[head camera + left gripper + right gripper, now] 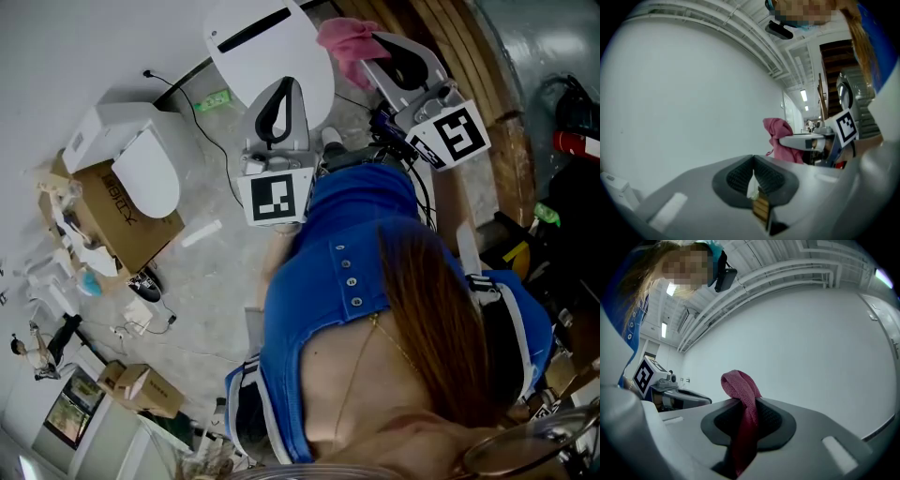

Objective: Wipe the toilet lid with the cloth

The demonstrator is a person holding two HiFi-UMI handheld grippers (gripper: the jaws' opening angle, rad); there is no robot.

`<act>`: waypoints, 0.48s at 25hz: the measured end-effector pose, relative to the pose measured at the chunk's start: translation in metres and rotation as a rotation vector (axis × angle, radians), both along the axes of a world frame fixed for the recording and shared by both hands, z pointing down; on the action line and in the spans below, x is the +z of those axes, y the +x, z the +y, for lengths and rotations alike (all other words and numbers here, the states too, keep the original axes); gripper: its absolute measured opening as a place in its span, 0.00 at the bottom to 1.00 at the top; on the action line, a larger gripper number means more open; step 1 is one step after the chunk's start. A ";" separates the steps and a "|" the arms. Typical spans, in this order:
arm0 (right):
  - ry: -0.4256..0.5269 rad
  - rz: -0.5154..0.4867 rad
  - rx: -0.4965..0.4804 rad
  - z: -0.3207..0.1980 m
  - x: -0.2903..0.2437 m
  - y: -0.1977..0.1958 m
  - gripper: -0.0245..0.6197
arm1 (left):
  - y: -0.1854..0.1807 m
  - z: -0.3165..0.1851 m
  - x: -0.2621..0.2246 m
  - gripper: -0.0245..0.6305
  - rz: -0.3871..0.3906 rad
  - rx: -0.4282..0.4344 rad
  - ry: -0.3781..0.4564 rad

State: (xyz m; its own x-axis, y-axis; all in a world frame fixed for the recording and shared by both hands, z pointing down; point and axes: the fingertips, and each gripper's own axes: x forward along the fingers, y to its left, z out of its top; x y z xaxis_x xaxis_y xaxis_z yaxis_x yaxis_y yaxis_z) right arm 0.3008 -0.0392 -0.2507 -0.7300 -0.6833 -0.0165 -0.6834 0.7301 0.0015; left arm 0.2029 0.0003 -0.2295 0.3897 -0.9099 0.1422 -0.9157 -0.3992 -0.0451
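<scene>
Head view: white toilet lid (267, 37) at top | left gripper (284, 89) held up over it, jaws pressed together on a white scrap (752, 186) | right gripper (377, 42) raised alongside, pinching the pink cloth (339, 39) just beside the lid's edge

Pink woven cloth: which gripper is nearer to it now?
Right. The right gripper has its jaws shut on the pink woven cloth, which bunches above them. The left gripper, jaws together, is apart from it, with the cloth off to its right.
</scene>
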 end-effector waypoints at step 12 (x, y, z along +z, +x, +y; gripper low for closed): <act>0.019 -0.007 -0.031 0.004 -0.011 -0.023 0.15 | -0.014 -0.005 -0.008 0.04 0.017 0.000 0.007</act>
State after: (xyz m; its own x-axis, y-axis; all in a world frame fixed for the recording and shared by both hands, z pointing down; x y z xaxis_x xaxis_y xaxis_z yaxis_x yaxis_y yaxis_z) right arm 0.2776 -0.0351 -0.2617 -0.7504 -0.6601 -0.0345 -0.6607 0.7505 0.0115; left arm 0.1886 -0.0051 -0.2379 0.3916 -0.9109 0.1298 -0.9165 -0.3987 -0.0324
